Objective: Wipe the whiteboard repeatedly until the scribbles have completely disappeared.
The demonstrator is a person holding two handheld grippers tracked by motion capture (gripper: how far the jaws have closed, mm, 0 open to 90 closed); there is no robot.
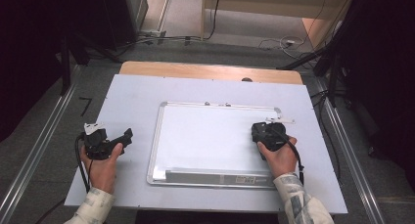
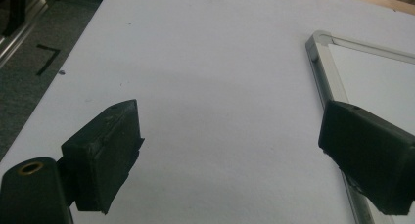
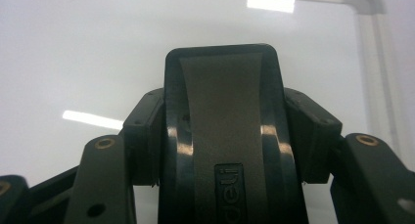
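Right hand-held gripper [image 3: 227, 136] clamps black eraser [image 3: 225, 111] on whiteboard [image 1: 205, 136]; grey table [image 1: 127, 101], carpeted room.

Black eraser [image 3: 222, 136] (grey strip), upright, clamped over the whiteboard [image 3: 73, 48]

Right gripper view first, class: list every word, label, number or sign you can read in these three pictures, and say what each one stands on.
"del": raised letters on the black eraser clamped in the right claw; the bottom edge of the view cuts them, so the word may run on.
Sticker on the whiteboard's tray, high view: print too small to read.
Black "L"-shaped tape mark on the floor, left gripper view: a sign, not a word.
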